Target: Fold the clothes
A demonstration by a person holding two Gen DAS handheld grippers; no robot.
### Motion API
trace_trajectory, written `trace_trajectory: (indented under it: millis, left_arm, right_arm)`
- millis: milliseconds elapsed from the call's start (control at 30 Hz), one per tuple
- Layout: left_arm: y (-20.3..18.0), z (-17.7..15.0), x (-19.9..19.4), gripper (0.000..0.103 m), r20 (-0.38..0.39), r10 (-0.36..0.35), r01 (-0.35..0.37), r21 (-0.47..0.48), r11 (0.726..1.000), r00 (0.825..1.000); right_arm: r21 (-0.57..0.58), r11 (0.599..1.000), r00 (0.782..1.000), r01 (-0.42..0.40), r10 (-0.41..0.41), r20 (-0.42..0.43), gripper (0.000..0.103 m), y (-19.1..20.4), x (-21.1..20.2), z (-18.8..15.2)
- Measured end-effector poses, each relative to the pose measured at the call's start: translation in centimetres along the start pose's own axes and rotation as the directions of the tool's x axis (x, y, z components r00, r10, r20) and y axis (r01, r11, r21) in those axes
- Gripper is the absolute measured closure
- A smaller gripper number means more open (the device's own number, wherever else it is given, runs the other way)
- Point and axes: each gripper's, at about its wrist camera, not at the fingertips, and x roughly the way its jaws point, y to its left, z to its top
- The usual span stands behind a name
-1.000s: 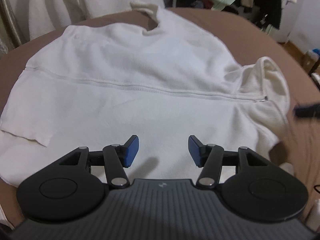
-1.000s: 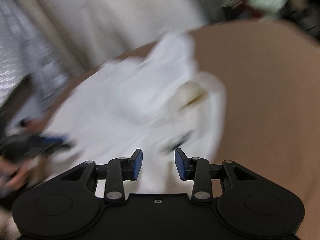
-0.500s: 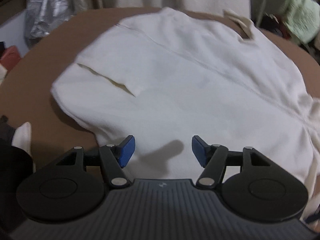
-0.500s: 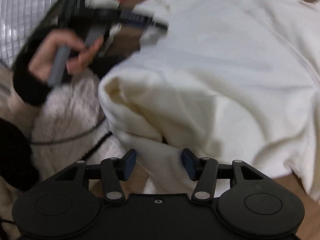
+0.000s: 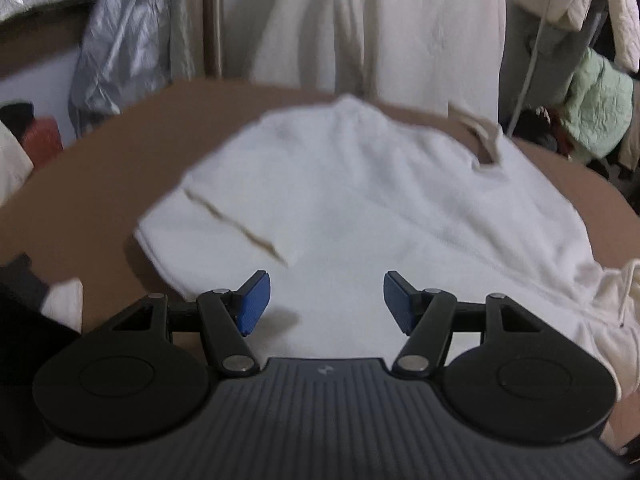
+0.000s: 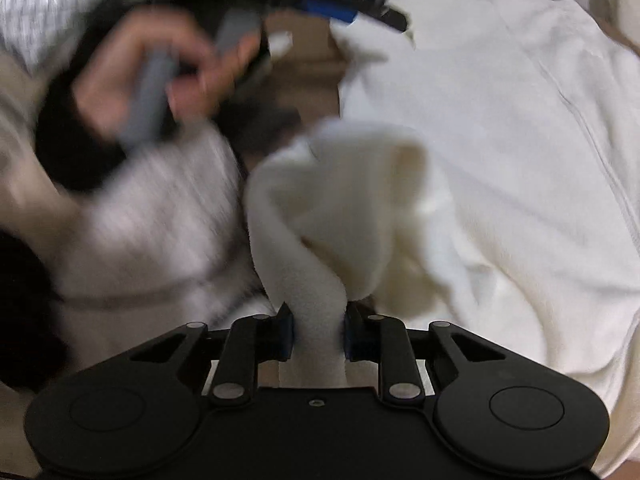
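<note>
bare brown table [image 5: 100, 184] left of sweatshirt [image 5: 380, 216], hanging clothes [image 5: 380, 24] (white) behind

Left wrist view: mounted behind the left gripper [image 5: 326, 300], angled moderately down across the brown counter [image 5: 100, 168], taking in the whole white garment [image 5: 360, 208] from fairly near, with hanging clothes [image 5: 380, 20] beyond at 12 o'clock. Right wrist view: mounted behind the right gripper [image 6: 318, 332], tilted steeply down and pressed very close to a raised fold of the garment [image 6: 500, 140], with the person's left hand [image 6: 152, 72] and the left gripper [image 6: 332, 8] blurred at 11 o'clock. Shared by both: the same white garment, the brown counter [image 6: 312, 56] and the left gripper.
</note>
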Motion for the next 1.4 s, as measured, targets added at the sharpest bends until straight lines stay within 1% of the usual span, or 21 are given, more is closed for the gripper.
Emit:
trace_trajectory:
  millis: [67, 133, 200, 233, 300, 367, 400, 500, 600, 700, 767, 800, 833, 867, 900, 933, 1067, 1167, 1200, 1300, 1400]
  left_arm:
    - [0.0, 0.3, -0.6, 0.041, 0.026, -0.028, 0.028, -0.014, 1.000, 0.999]
    - [0.1, 0.4, -1.3, 0.041, 0.047, -0.049, 0.050, -0.027, 0.998, 0.998]
    - [0.4, 0.6, -2.0, 0.041, 0.033, -0.078, 0.080, -0.057, 0.995, 0.996]
    - [0.8, 0.6, -2.2, 0.039, -0.006, -0.124, 0.122, -0.104, 0.987, 0.992]
    - [1.7, 0.4, -2.3, 0.035, -0.096, -0.251, 0.223, -0.232, 0.947, 0.963]
    - [1.8, -0.2, -1.9, 0.035, -0.134, -0.381, 0.319, -0.340, 0.885, 0.915]
    - [1.4, -0.4, -1.8, 0.035, -0.145, -0.417, 0.347, -0.351, 0.869, 0.897]
    - [-0.4, -0.7, -1.5, 0.035, -0.181, -0.446, 0.381, -0.306, 0.872, 0.876]
    - [-1.1, -1.0, -1.1, 0.030, -0.198, -0.477, 0.403, -0.323, 0.856, 0.856]
    - [-1.3, -1.0, -1.3, 0.024, -0.194, -0.434, 0.369, -0.297, 0.881, 0.880]
    - [-1.0, -1.1, -1.6, 0.029, -0.178, -0.434, 0.372, -0.298, 0.879, 0.883]
    - [-0.9, -1.1, -1.8, 0.044, -0.164, -0.442, 0.384, -0.295, 0.875, 0.882]
    - [-0.9, -1.0, -2.1, 0.068, -0.151, -0.458, 0.406, -0.281, 0.869, 0.876]
    - [-1.1, -0.8, -2.4, 0.084, -0.140, -0.477, 0.432, -0.264, 0.862, 0.868]
    - [-1.3, -0.5, -2.7, 0.097, -0.128, -0.481, 0.443, -0.242, 0.863, 0.867]
    - [-1.6, -0.3, -3.2, 0.097, -0.115, -0.473, 0.443, -0.216, 0.870, 0.873]
    - [-1.9, 1.4, -5.6, 0.097, -0.039, -0.377, 0.369, -0.133, 0.920, 0.925]
    - [-1.0, 2.7, -7.2, 0.093, -0.018, -0.347, 0.342, -0.118, 0.932, 0.938]
    - [-0.6, 3.1, -7.7, 0.086, -0.013, -0.338, 0.335, -0.114, 0.935, 0.941]
    - [-0.2, 2.9, -8.8, 0.047, -0.004, -0.344, 0.343, -0.091, 0.935, 0.939]
    - [-1.2, 2.3, -8.5, 0.046, -0.043, -0.360, 0.358, -0.044, 0.933, 0.932]
  right_arm:
    - [0.081, 0.994, 0.994, -0.072, 0.065, 0.086, 0.076, -1.5, -2.2, 0.3]
    - [0.149, 0.982, 0.980, -0.114, 0.086, 0.178, 0.076, -3.1, -4.4, 0.3]
    - [0.208, 0.971, 0.968, -0.114, 0.061, 0.245, 0.076, -4.8, -5.9, 0.2]
    - [0.240, 0.967, 0.963, -0.090, 0.023, 0.269, 0.076, -5.7, -6.5, 0.0]
    - [0.293, 0.956, 0.953, -0.022, -0.069, 0.295, 0.076, -7.3, -7.5, -0.7]
    - [0.349, 0.937, 0.943, -0.002, -0.114, 0.312, 0.076, -8.9, -8.0, -1.7]
    - [0.378, 0.926, 0.938, -0.014, -0.119, 0.326, 0.076, -9.4, -8.1, -2.0]
    - [0.414, 0.908, 0.920, -0.071, -0.101, 0.379, 0.076, -9.9, -8.2, -2.6]
    - [0.386, 0.916, 0.910, -0.114, -0.060, 0.411, 0.076, -8.3, -7.0, -1.7]
    - [0.339, 0.933, 0.908, -0.122, -0.033, 0.418, 0.076, -6.6, -6.6, -0.9]
    - [0.314, 0.939, 0.905, -0.138, -0.010, 0.426, 0.076, -5.5, -5.6, 0.0]
    - [0.307, 0.939, 0.903, -0.156, 0.010, 0.429, 0.076, -5.3, -5.2, 0.5]
    - [0.303, 0.937, 0.901, -0.172, 0.025, 0.434, 0.076, -5.2, -5.0, 0.5]
    - [0.301, 0.936, 0.898, -0.183, 0.035, 0.438, 0.076, -4.9, -4.7, 0.9]
    - [0.294, 0.936, 0.897, -0.192, 0.046, 0.439, 0.076, -4.6, -4.2, 1.3]
    - [0.284, 0.937, 0.895, -0.203, 0.059, 0.443, 0.076, -4.4, -3.9, 1.7]
    - [0.260, 0.930, 0.861, -0.261, 0.103, 0.499, 0.076, -3.9, -4.0, 3.1]
    - [0.275, 0.912, 0.828, -0.304, 0.110, 0.549, 0.076, -4.0, -4.6, 4.9]
    - [0.291, 0.905, 0.821, -0.310, 0.100, 0.562, 0.076, -4.1, -4.9, 5.4]
    - [0.371, 0.880, 0.815, -0.298, 0.032, 0.579, 0.076, -5.2, -5.7, 6.0]
    - [0.421, 0.851, 0.814, -0.313, 0.012, 0.581, 0.076, -6.2, -5.6, 6.3]
